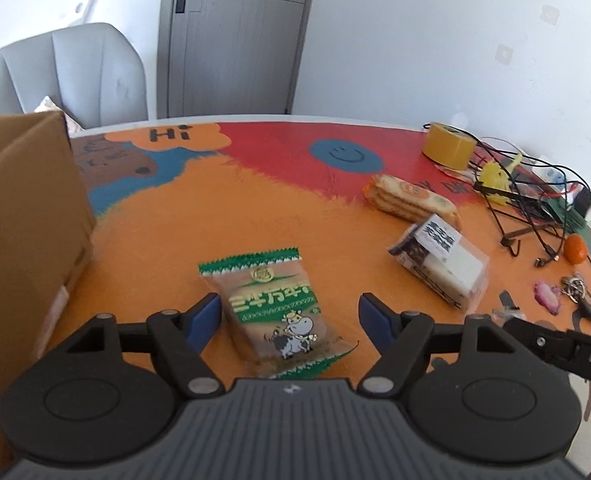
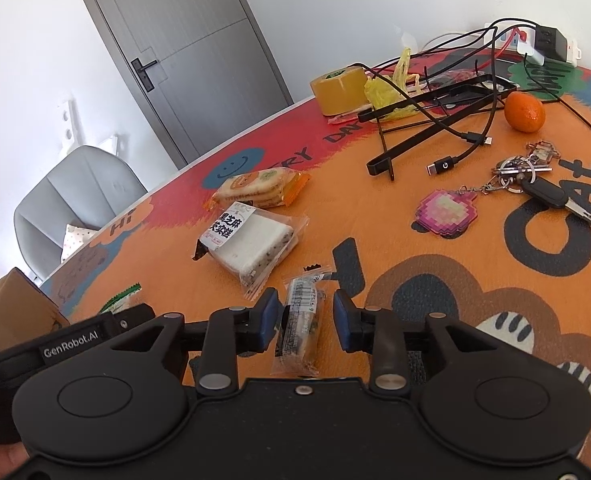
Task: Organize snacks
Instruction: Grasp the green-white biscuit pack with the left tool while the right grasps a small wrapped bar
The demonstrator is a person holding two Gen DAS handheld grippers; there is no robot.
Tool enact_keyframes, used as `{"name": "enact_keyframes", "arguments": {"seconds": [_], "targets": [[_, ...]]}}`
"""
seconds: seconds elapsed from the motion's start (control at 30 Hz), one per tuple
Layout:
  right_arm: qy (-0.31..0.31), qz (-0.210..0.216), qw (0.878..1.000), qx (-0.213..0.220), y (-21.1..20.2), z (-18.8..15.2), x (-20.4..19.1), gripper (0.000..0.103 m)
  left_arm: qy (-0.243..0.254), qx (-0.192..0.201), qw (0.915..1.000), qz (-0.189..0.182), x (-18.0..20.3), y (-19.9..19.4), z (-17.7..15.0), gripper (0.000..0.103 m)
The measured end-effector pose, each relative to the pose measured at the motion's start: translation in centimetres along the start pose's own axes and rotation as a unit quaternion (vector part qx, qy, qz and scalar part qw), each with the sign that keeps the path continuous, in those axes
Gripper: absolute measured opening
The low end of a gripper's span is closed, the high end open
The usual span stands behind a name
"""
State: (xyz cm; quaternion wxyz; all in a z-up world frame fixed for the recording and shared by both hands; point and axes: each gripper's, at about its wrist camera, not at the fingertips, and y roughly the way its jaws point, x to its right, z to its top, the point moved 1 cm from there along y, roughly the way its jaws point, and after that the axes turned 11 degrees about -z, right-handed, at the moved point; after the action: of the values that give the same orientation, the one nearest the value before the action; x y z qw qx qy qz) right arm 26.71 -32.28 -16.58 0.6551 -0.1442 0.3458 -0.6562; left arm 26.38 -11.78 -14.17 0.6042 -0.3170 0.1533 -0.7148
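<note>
- left gripper [image 1: 289, 316]: jaws wide, straddling the green cow-print snack pack [image 1: 277, 312]; left pad just beside the pack's edge, right pad well clear; nothing gripped; pack lies flat on the orange tablecloth [image 1: 167, 224]
- right gripper [image 2: 303, 316]: jaws narrowly parted around a slim barcode snack bar [image 2: 300, 320]; left pad looks touching or nearly so, right pad shows a gap; no firm hold that I can see; bar rests on the cloth
- other snacks, left wrist view: white cake pack [image 1: 441, 266] at 2 o'clock from the green pack; cracker pack [image 1: 409, 198] further out at 1 o'clock, touching or just beside the cake pack
- cardboard box [image 1: 23, 220] at 9–10 o'clock of the left gripper, near; likely the drop target, judgement only; opening not visible
- clutter at 1–3 o'clock, not task items: tape roll [image 1: 449, 146], cables [image 1: 535, 200], orange [image 2: 524, 112], keys [image 2: 535, 188]
- step in hand, my read: pick stage, each gripper lined up on one pack; four snacks loose on the table, so early in the task
- next move calls for: left jaws closing across the pack's width, centred so the film doesn't slip; then lift and carry toward 9 o'clock; the thin bar needs a squarer pinch
</note>
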Motion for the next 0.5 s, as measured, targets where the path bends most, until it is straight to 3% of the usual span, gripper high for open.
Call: {"name": "enact_keyframes", "arguments": {"seconds": [0.17,0.3,0.5], "targets": [[-0.013,-0.009,1.000,0.007,0.1,-0.1,-0.5,0.033,0.023,-0.004,0.9997,0.000,0.4,-0.1,-0.5,0.067],[-0.045,-0.033,0.998,0.010,0.1,-0.2,-1.4,0.025,0.036,-0.005,0.9991,0.022,0.2,-0.3,-0.6,0.047],[-0.045,-0.038,0.998,0.005,-0.4,-0.5,-1.5,0.019,0.021,-0.005,0.9997,0.011,-0.7,-1.3,-0.6,0.046]]}}
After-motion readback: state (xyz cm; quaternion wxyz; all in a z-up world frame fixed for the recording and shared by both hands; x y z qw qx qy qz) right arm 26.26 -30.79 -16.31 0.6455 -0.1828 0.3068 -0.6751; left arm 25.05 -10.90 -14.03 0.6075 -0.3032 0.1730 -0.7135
